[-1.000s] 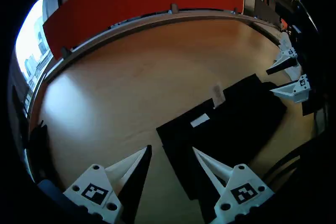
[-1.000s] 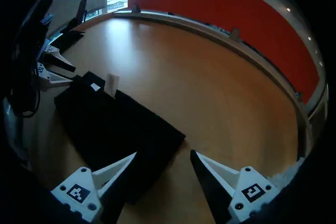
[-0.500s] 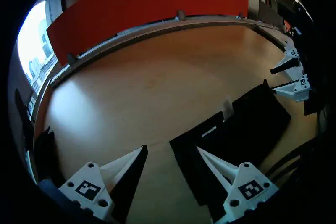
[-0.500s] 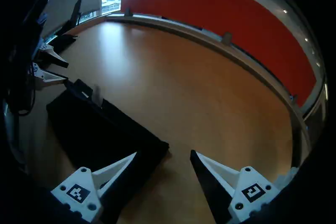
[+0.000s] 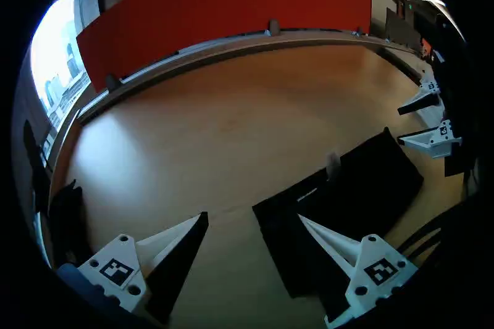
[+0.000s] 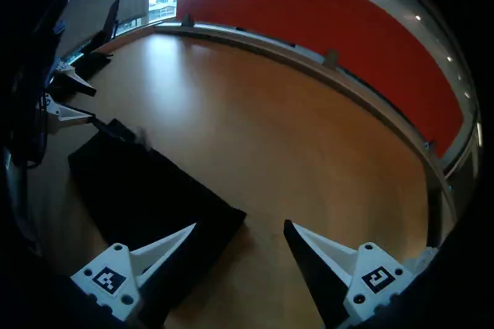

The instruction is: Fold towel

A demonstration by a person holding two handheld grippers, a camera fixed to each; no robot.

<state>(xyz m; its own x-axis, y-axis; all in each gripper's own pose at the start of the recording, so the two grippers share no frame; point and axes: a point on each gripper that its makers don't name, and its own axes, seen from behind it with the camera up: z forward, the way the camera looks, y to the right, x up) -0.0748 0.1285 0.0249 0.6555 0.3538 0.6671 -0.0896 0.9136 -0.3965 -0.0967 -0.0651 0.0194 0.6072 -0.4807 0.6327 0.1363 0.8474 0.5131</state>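
Surface: a broad, light-brown wooden table (image 5: 210, 119) with a raised rim along its far edge. Behind the rim stands a long red partition panel (image 5: 234, 8), and a bright window (image 5: 52, 63) lies beyond the panel's end.

Item 1 – a black fabric towel (image 5: 358, 187) lies flat on the table as a folded rectangle. A small pale tag (image 5: 333, 163) stands up at its far long edge.

Item 2 – the left gripper (image 5: 252, 216), with white fingers and dark inner pads, is at the bottom of the left gripper view. Its 2 fingers are spread wide and clamp nothing. One corner of the towel lies just inside the gap, and the finger on the right of that view overlaps the cloth. Contact cannot be confirmed.

Item 3 – the right gripper (image 6: 239, 224) is likewise spread and empty in the right gripper view. A towel (image 6: 142, 187) corner sits near the gap, and the finger on the left of that view overlaps the cloth.

The 2 grippers are at opposite short ends of the towel. Each is visible from the other's camera, at the far end of the cloth, with fingers apart.
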